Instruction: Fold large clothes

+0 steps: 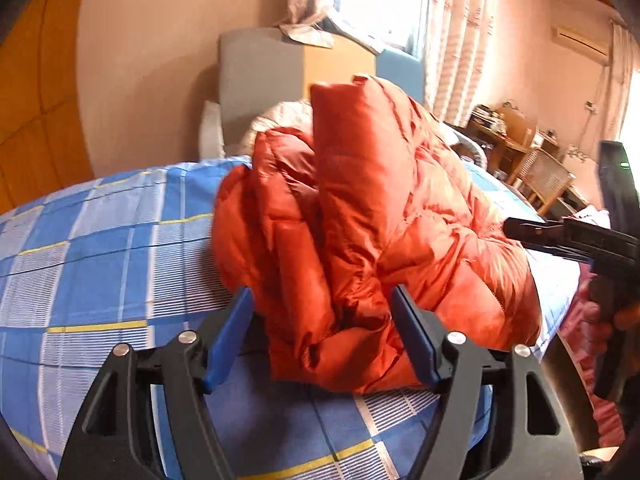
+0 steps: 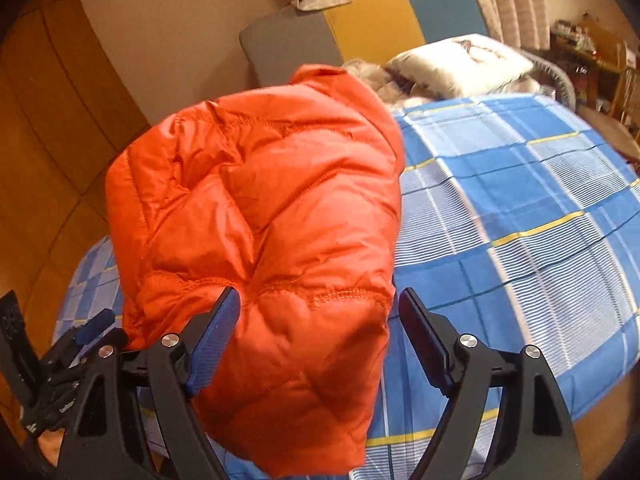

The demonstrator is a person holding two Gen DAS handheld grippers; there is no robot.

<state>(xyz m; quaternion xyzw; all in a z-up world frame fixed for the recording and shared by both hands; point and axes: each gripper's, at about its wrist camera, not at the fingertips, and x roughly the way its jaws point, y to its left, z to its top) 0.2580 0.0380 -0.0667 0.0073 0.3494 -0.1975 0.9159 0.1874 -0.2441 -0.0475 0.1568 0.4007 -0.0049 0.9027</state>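
An orange puffy down jacket (image 1: 372,232) lies bunched on a bed with a blue checked sheet (image 1: 100,248). My left gripper (image 1: 322,328) is open, its blue pads either side of the jacket's near folds. In the right wrist view the jacket (image 2: 264,240) is a rounded heap, and my right gripper (image 2: 320,332) is open around its near edge. The right gripper also shows in the left wrist view (image 1: 516,228) at the far right, and the left gripper shows in the right wrist view (image 2: 92,328) at the lower left.
The checked sheet (image 2: 520,208) stretches wide to the right of the jacket. A white pillow (image 2: 460,60) and a furry grey item lie at the bed's head. A grey and yellow headboard (image 1: 280,68), curtains, a wooden desk and chair (image 1: 540,176) stand beyond.
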